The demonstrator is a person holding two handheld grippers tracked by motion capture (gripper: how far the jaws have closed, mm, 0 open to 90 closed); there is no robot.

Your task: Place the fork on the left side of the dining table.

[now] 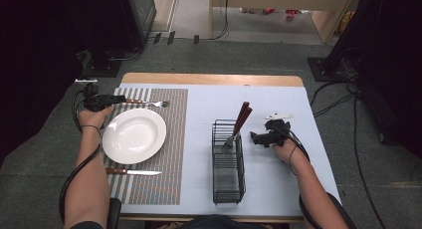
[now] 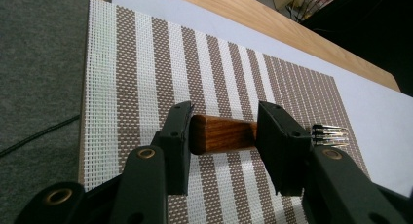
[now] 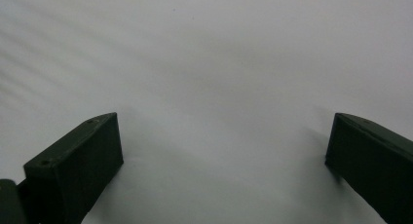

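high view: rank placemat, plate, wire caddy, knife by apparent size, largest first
1. Placemat, plainly the largest.
2. Plate and wire caddy: the round footprint and the long narrow one look alike, so I won't rank them.
3. Knife, thin and smallest.

We've got a wood-edged table (image 1: 209, 79) w/ a pale blue sheet (image 1: 278, 154) over most of the top. Directly on the sheet: striped brown/white placemat (image 1: 171, 154) on the left, black wire caddy (image 1: 228, 171) near center. Right side of the sheet looks bare up close, tho that view's blurry.
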